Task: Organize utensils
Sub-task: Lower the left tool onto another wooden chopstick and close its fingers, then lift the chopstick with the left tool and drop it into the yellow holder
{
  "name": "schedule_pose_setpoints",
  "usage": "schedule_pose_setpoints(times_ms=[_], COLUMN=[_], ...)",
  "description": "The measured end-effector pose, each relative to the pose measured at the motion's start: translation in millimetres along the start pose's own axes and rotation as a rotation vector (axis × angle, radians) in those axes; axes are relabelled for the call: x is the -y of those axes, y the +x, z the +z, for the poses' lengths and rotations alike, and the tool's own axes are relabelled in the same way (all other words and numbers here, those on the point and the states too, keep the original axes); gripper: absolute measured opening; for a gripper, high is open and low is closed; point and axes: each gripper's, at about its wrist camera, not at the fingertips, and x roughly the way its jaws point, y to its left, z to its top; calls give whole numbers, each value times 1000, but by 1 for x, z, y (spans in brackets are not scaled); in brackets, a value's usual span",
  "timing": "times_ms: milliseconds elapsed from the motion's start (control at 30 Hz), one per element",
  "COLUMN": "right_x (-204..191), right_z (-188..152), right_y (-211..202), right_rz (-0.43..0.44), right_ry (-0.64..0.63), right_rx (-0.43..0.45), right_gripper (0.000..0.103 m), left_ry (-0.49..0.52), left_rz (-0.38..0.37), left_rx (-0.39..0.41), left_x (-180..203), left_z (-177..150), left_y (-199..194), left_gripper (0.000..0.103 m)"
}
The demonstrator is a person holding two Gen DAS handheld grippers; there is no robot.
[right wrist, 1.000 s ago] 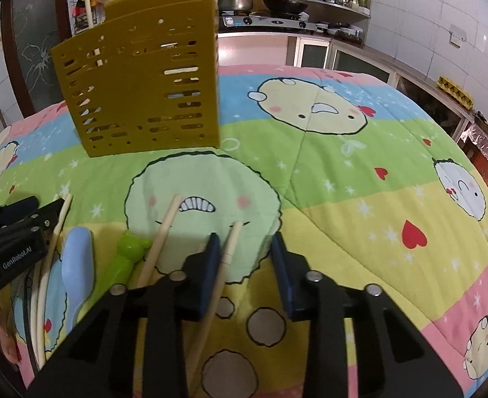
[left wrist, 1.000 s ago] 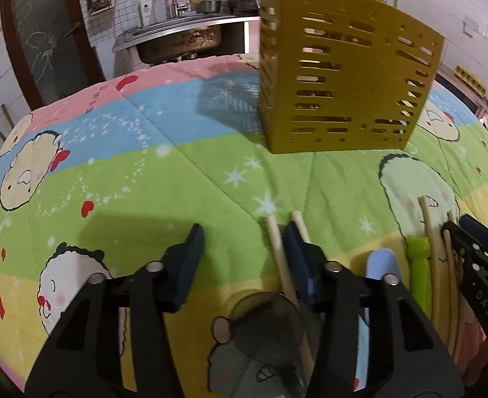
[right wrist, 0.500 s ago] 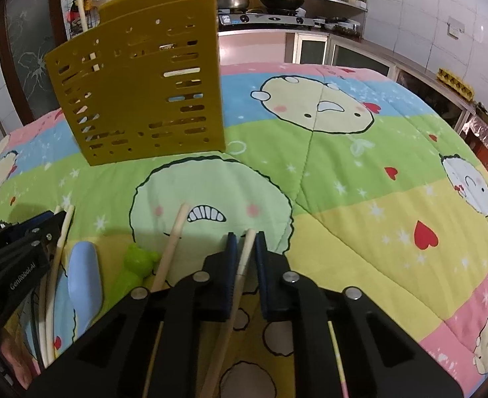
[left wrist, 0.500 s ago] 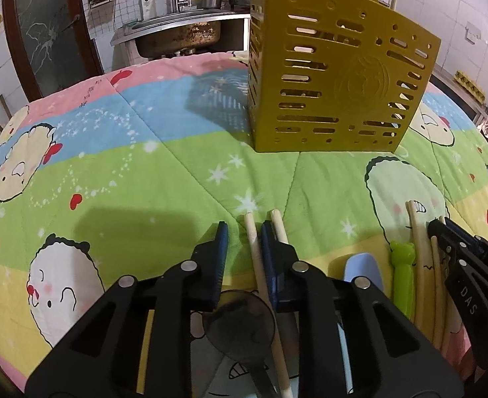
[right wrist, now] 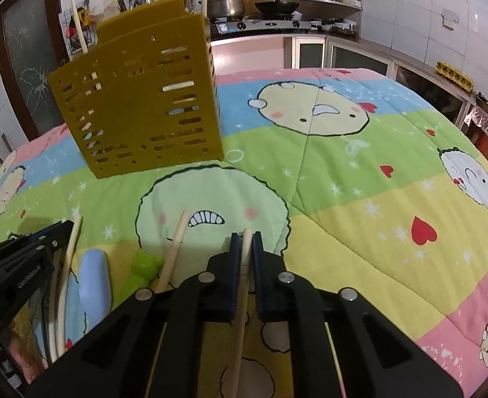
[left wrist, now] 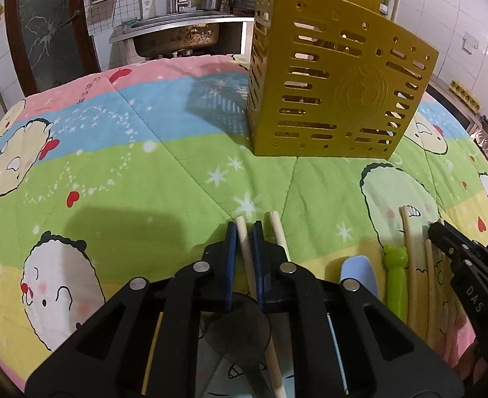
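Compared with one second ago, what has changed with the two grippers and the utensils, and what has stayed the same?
Both grippers closed. The left gripper, open a second ago, is now shut on a chopstick. The right gripper did the same on another chopstick. Both sticks seem to lie on the quilt. The yellow holder, blue spoon, green frog utensil and loose chopsticks stayed in place.

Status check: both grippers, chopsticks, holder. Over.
Left gripper shut on chopstick. Right gripper shut on second chopstick. Yellow holder upright ahead, path clear. Over.
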Motion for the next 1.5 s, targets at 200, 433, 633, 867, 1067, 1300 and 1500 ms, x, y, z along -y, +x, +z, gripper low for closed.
schedule_pose_setpoints(times_ms=[200, 433, 633, 867, 1067, 1300, 1500], right_x=[3, 2, 2, 7, 5, 1, -4], right_z=[2, 13, 21, 32, 35, 33, 36], right_y=[-5, -27, -60, -97, -125, -140, -150], right_rz=[28, 55, 68, 132, 121, 117, 107], right_ry=[14, 19, 10, 31, 13, -8, -35], right_rx=[19, 95, 211, 318, 429, 511, 575], right_gripper=[7, 6, 6, 6, 6, 6, 6], left_ry=[-6, 29, 50, 38, 26, 12, 14], left_rz=[-11, -11, 2, -21, -60, -71, -80], left_rx=[28, 138, 252, 358, 456, 528, 580], left_x=[-3, 5, 11, 14, 13, 8, 8], left_z=[2, 8, 13, 17, 14, 14, 16], left_y=[-9, -41, -77, -117, -146, -162, -174], left_gripper=[8, 7, 4, 4, 4, 4, 4])
